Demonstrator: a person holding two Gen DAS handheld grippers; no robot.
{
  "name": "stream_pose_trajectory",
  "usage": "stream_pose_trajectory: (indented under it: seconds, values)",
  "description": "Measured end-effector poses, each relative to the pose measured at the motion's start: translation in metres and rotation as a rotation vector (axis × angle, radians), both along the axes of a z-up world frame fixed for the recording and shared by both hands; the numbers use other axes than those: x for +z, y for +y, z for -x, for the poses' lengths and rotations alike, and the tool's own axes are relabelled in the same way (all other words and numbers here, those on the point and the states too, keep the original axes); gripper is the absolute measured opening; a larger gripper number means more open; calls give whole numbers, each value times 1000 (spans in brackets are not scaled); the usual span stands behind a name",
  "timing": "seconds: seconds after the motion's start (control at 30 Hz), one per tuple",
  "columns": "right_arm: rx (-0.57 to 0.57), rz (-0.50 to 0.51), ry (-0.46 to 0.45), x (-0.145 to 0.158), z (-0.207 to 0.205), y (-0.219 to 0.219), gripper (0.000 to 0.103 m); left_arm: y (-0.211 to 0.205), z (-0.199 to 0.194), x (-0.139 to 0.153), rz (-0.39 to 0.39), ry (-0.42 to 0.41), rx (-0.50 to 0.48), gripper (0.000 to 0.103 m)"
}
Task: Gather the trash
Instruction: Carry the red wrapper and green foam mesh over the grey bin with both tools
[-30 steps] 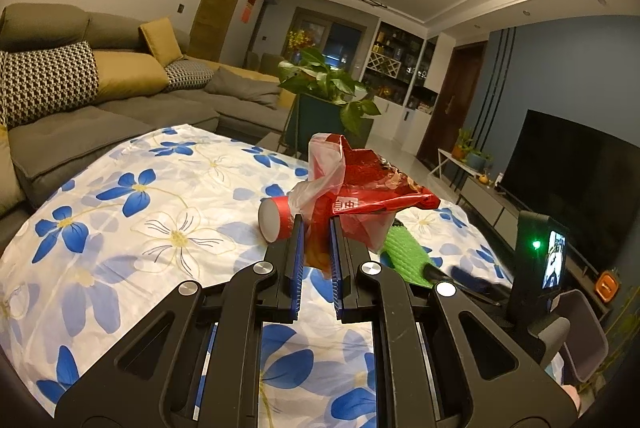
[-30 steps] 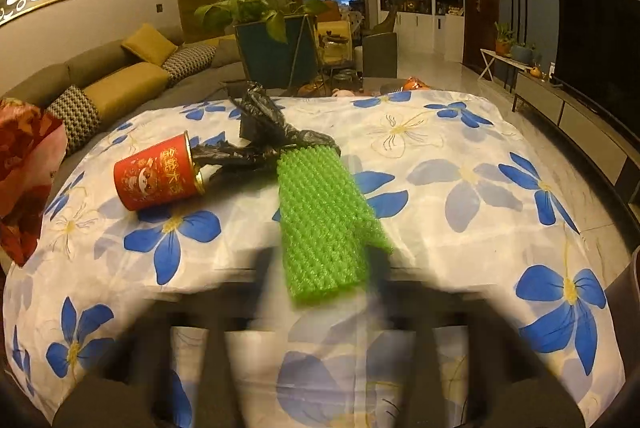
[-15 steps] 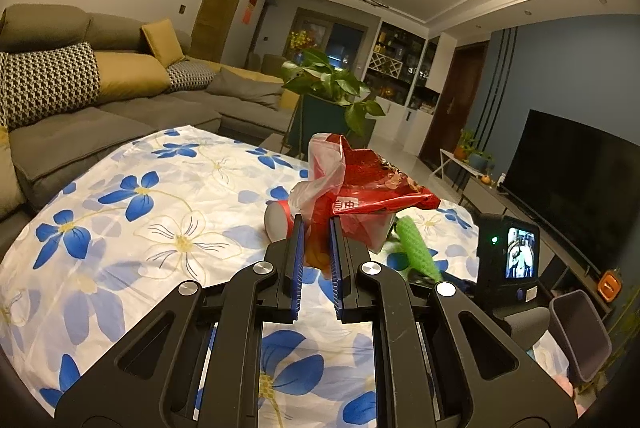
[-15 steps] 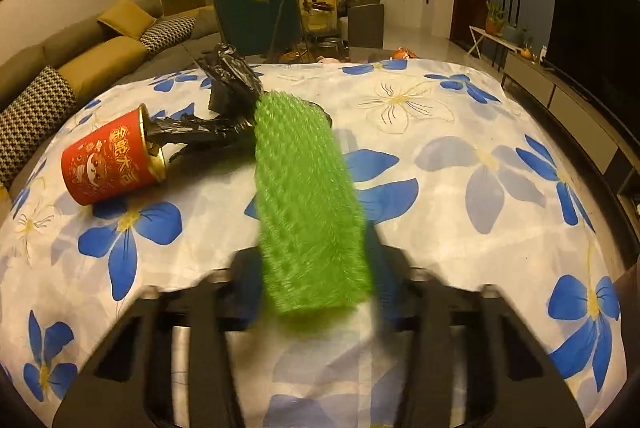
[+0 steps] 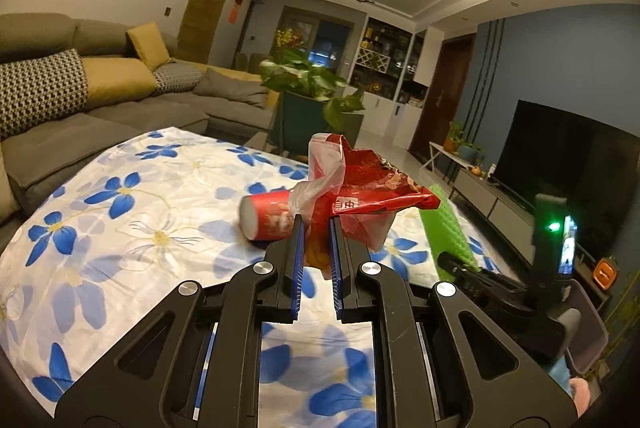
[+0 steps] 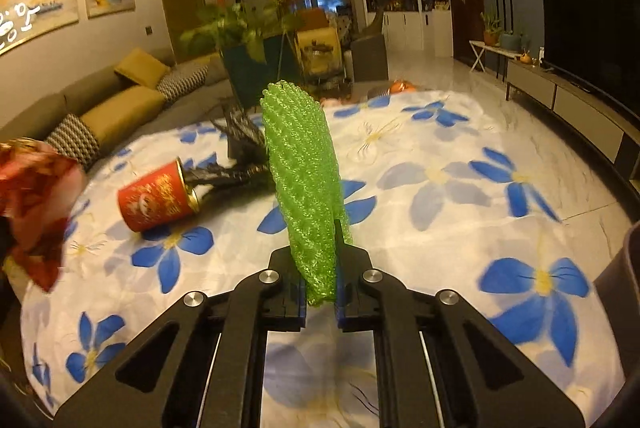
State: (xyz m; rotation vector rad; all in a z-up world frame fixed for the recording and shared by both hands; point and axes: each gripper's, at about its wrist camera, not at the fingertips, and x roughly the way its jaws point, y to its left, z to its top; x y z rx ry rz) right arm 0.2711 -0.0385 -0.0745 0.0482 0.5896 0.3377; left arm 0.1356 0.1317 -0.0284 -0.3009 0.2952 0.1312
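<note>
My left gripper (image 5: pixel 316 224) is shut on a crumpled red snack bag (image 5: pixel 360 187) with clear plastic, held above the flowered tablecloth (image 5: pixel 120 228). The same bag (image 6: pixel 36 203) shows at the left edge of the right wrist view. My right gripper (image 6: pixel 320 232) is shut on a green foam net sleeve (image 6: pixel 304 179), lifted upright off the table; the sleeve (image 5: pixel 444 228) and that gripper also show at the right of the left wrist view. A red can (image 6: pixel 158 195) lies on its side on the cloth, next to a crumpled black plastic bag (image 6: pixel 236 155). The can (image 5: pixel 268 220) lies just beyond my left fingers.
A grey bin (image 5: pixel 584 332) stands off the table's right side; its rim (image 6: pixel 624 276) shows at the far right. A potted plant (image 6: pixel 248 43) stands past the far edge, a sofa (image 5: pixel 100 99) lies to the left, and a TV (image 5: pixel 568 155) on its cabinet to the right.
My right gripper has closed on the green foam net sleeve and raised it from lying flat to standing upright. My left gripper has kept hold of the red bag, drifting slightly.
</note>
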Motion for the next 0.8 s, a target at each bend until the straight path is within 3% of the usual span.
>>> stream_pose_trajectory:
  seconds: [0.3, 0.8]
  values:
    - [-38, -22, -89, 26, 39, -53, 11, -53, -8, 9, -42, -13, -97, 11]
    - [-223, -45, -179, 48, 87, -167, 11, -173, -27, 22, -107, -35, -314, 11]
